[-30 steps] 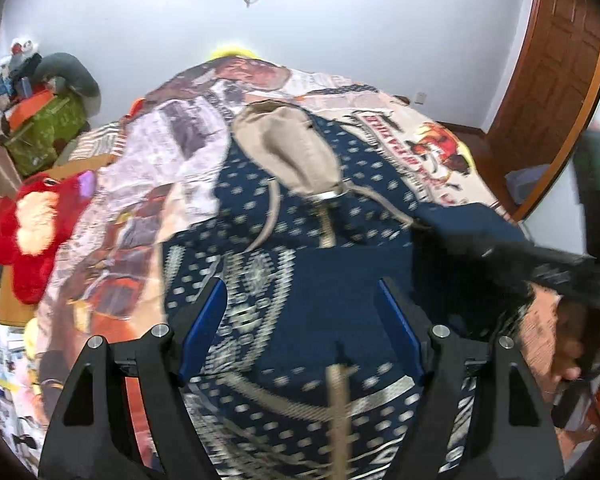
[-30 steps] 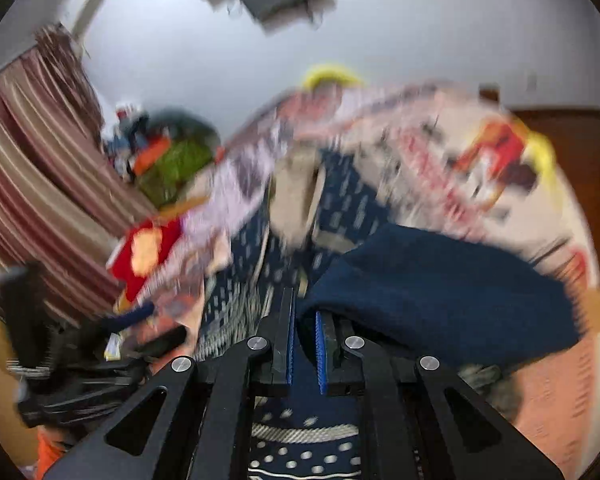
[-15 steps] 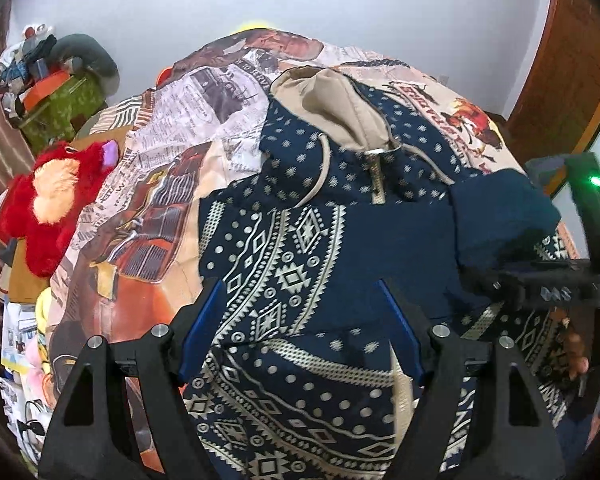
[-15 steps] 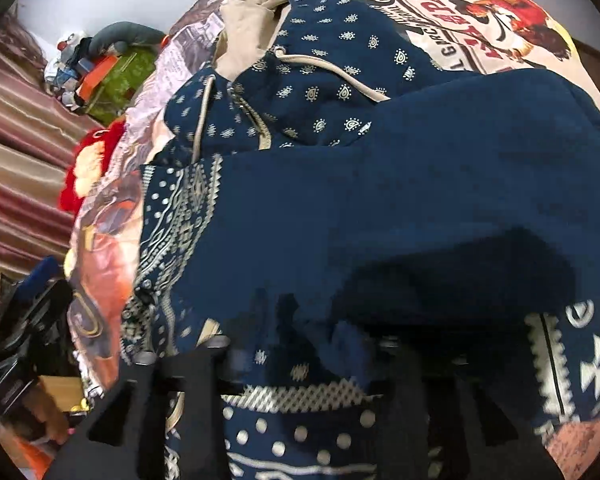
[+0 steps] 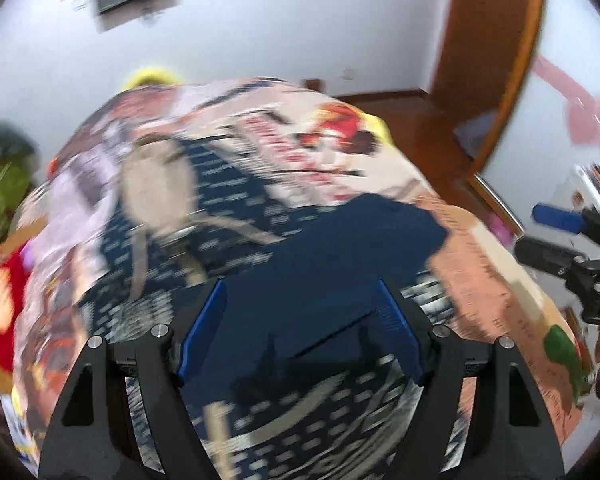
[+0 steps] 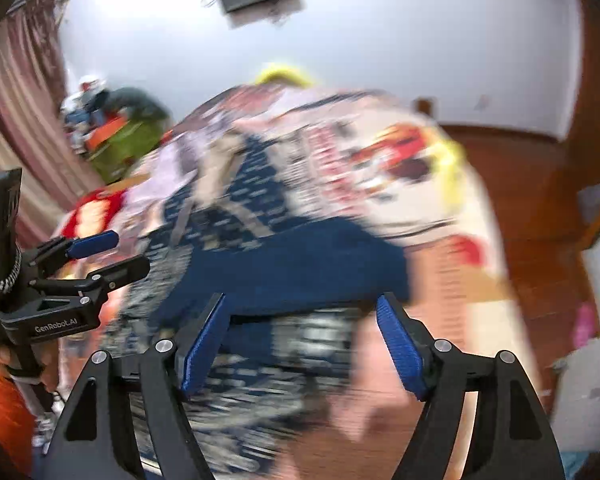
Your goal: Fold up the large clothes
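Although both views are motion-blurred, we can place the main items. At the left, a red plush toy [image 5: 0,300] lies beside the bed [image 5: 500,280]. The left gripper [image 5: 300,320] hovers with its blue pads spread wide, holding nothing. Beneath it, the navy patterned hoodie [image 5: 236,208] lies flat on the bed, one plain navy sleeve [image 5: 360,240] folded across its body. To the right, the right gripper [image 6: 304,332] is likewise spread apart and empty above the hoodie's edge.
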`<state>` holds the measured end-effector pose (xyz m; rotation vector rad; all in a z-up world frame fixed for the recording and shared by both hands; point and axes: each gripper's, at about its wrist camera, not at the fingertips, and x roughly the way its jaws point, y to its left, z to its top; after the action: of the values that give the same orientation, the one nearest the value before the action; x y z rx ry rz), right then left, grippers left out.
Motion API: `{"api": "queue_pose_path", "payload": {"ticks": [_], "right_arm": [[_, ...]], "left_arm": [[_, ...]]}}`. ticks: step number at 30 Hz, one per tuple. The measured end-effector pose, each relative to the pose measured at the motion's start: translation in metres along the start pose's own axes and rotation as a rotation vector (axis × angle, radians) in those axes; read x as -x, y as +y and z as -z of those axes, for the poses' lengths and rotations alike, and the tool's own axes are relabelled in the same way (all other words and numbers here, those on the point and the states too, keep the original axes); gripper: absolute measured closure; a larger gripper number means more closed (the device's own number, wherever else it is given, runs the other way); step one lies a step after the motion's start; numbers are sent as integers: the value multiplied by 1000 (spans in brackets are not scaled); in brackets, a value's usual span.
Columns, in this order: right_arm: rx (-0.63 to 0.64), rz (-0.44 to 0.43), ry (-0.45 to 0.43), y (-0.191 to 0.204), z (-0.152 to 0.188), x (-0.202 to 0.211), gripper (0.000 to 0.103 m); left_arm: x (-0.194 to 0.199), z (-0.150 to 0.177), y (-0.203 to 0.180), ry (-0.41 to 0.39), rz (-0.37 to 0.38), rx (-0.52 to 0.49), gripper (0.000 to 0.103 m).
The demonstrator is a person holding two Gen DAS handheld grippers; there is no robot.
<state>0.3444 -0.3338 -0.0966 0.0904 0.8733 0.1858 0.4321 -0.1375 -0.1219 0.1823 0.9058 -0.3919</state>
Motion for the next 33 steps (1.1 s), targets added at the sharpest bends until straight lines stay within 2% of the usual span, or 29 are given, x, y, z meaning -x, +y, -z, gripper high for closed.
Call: {"api": "queue_pose_path", "payload": {"ticks": [3,5,7,10,11,12,13,14,15,21,25,29,33], "right_arm": [[-26,76,-25,-41,11,20,28],[-60,100,-22,-65,19,28,28],[-100,106,-8,-87,30,31,27],[-144,103,14,-108,43,29,27],[-152,100,20,-111,46,27,27],[-159,97,25,-113,49,25,27],[-164,94,31,-112,52,22,27],[-166,90,36,-113,55,19,27],[-167,80,42,-113,57,18,27],[-156,45,60,-104,61,2,27],[-151,18,68,-95,58,-5,27],[-112,9,75,-77,51,-10,27],[-66,-10,79,-51,40,-19,27]], "left_arm": [[-32,-14,-47,41,28,-86,27],[-53,-20,-76,78,60,-136,27],[-70,-22,-97,104,56,-189,27],[-96,-21,-125,114,-45,-304,27],[-105,-19,-131,109,-101,-346,28],[-114,-16,-135,96,-164,-383,34],[-119,-15,-137,92,-197,-400,40],[-124,-15,-137,99,-202,-402,50],[-126,-14,-136,108,-197,-394,63],[-116,-22,-116,97,-126,-275,89],[-86,-36,-94,40,-46,-176,93],[-46,-46,-52,-16,39,-53,93],[-13,-41,3,-74,15,42,93]]}}
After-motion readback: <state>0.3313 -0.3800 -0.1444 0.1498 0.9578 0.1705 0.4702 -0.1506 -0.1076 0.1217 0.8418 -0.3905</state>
